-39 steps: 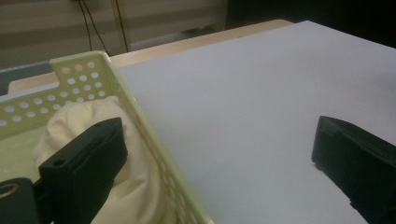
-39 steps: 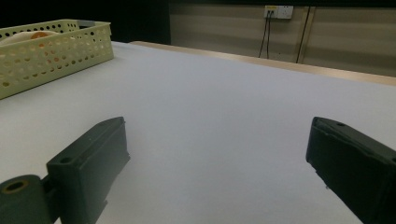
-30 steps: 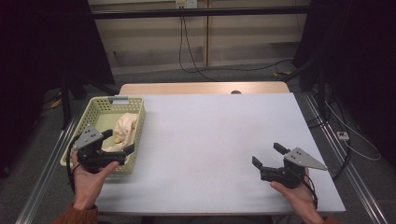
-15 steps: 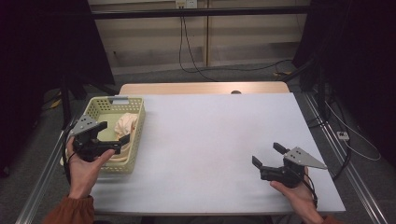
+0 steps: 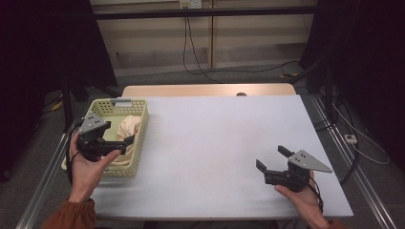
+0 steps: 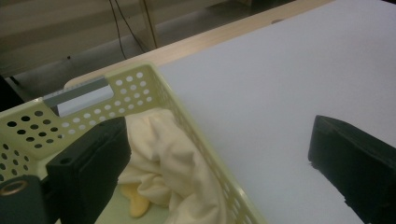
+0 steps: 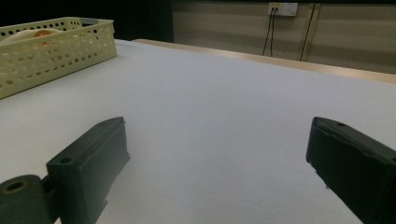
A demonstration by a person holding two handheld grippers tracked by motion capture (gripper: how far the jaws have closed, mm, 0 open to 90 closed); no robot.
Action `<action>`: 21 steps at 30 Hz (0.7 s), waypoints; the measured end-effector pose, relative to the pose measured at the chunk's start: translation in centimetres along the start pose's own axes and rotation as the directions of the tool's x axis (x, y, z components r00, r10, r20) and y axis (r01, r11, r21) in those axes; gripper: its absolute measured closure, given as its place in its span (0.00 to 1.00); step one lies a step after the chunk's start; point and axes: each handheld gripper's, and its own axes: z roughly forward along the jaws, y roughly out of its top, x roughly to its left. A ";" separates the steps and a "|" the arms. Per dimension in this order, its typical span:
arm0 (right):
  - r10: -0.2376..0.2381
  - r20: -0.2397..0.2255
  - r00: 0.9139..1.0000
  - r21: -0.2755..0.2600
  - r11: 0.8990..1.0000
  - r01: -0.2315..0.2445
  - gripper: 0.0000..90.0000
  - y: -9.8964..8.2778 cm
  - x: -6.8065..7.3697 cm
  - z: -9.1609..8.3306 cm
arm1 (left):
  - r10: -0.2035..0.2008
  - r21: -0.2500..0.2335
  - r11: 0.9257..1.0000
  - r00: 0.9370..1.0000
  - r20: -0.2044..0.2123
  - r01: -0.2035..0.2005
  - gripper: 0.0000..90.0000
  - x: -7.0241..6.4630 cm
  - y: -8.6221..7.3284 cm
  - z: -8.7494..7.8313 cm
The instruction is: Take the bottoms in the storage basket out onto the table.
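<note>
- The cream cloth point(image 5: 128, 129) lies bunched inside the pale green perforated basket point(image 5: 139, 143), which stands at the left edge of the white table point(image 5: 215, 138); in the left gripper view the cloth point(image 6: 173, 163) is heaped against the basket's right-hand wall point(image 6: 196, 135) and a small yellowish piece point(image 6: 135, 205) lies on the basket floor just below it.
- A grey label holder point(image 6: 79, 95) is clipped on the far rim of the basket.
- The left gripper point(image 5: 125, 141) is held in the person's left hand point(image 5: 88, 167) over the near part of the basket, with its grey three-cornered plate on top; its jaws stand wide apart and hold nothing, one above the inside of the basket next to the cloth, the other out over the bare table beyond the basket wall. Whether a jaw touches the cloth cannot be told.
- The middle of the table is bare white surface.
- The right gripper point(image 5: 272, 160) rests in the person's right hand point(image 5: 301, 198) near the front right corner of the table, well apart from the basket; its jaws are spread wide and hold nothing, pointing across the table toward the basket point(image 7: 51, 51) far off at the left.
</note>
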 end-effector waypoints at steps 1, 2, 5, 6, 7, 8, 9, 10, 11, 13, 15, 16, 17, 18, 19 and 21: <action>0.002 -0.001 1.000 0.000 1.000 -0.002 0.06 0.0 0.0 0.0 | -0.005 0.001 1.000 1.000 -0.003 0.005 0.06 0.1 0.1 0.2; 0.002 0.000 1.000 -0.001 1.000 -0.002 0.06 0.0 0.0 0.0 | -0.010 0.005 1.000 1.000 -0.005 0.010 0.06 0.3 0.1 0.4; 0.003 -0.002 1.000 -0.001 1.000 -0.003 0.06 0.0 0.0 -0.1 | -0.028 0.040 0.999 1.000 0.000 0.028 0.06 0.8 0.1 1.2; 0.002 -0.003 1.000 -0.001 1.000 -0.002 0.06 0.0 0.0 -0.1 | -0.027 0.055 0.998 1.000 -0.002 0.027 0.06 0.8 0.1 1.4; 0.001 -0.004 1.000 0.001 1.000 -0.001 0.06 0.0 0.0 -0.2 | -0.033 0.067 0.997 0.999 -0.006 0.034 0.06 0.7 0.0 1.5; 0.001 -0.004 1.000 0.001 1.000 -0.001 0.06 0.0 0.0 -0.2 | -0.031 0.073 0.997 1.000 -0.006 0.031 0.06 0.5 0.0 1.5; 0.004 -0.003 1.000 0.000 1.000 -0.004 0.06 0.0 0.0 -0.2 | -0.018 0.073 0.997 1.000 -0.006 0.018 0.06 0.2 -0.1 1.5; 0.004 -0.002 1.000 0.000 1.000 -0.004 0.06 0.0 0.0 -0.3 | 0.005 0.086 0.996 1.000 -0.015 -0.004 0.08 -0.1 -0.1 1.5; 0.003 0.000 1.000 -0.001 1.000 -0.003 0.06 0.0 0.0 -0.3 | 0.021 0.096 0.995 0.999 -0.026 -0.019 0.09 -0.2 -0.1 1.6; 0.004 0.000 1.000 0.001 1.000 -0.004 0.06 0.0 0.1 -0.2 | 0.022 0.112 0.994 0.999 -0.024 -0.019 0.09 0.0 -0.3 2.0; 0.003 0.000 1.000 0.002 1.000 -0.003 0.06 0.0 0.1 -0.2 | -0.009 0.136 0.991 1.000 -0.018 0.011 0.09 0.6 -0.5 2.3; 0.000 -0.003 1.000 0.002 1.000 0.000 0.06 0.0 0.1 -0.2 | -0.015 0.146 0.989 1.000 -0.018 0.017 0.07 0.8 -0.6 2.4; -0.004 -0.004 1.000 0.002 1.000 0.004 0.06 0.0 0.1 -0.2 | -0.018 0.152 0.988 1.000 -0.024 0.022 0.07 1.0 -0.8 2.5; -0.003 -0.004 1.000 0.002 1.000 0.003 0.06 0.0 0.1 -0.2 | -0.024 0.157 0.987 0.999 -0.023 0.027 0.08 1.1 -0.9 2.6; 0.000 -0.003 1.000 0.003 1.000 0.000 0.06 0.0 0.1 -0.2 | -0.029 0.174 0.984 0.999 -0.024 0.032 0.08 1.3 -1.1 2.8; 0.003 -0.002 1.000 0.003 1.000 -0.003 0.06 0.0 0.0 -0.2 | -0.027 0.197 0.980 0.999 -0.020 0.030 0.08 1.3 -1.4 3.0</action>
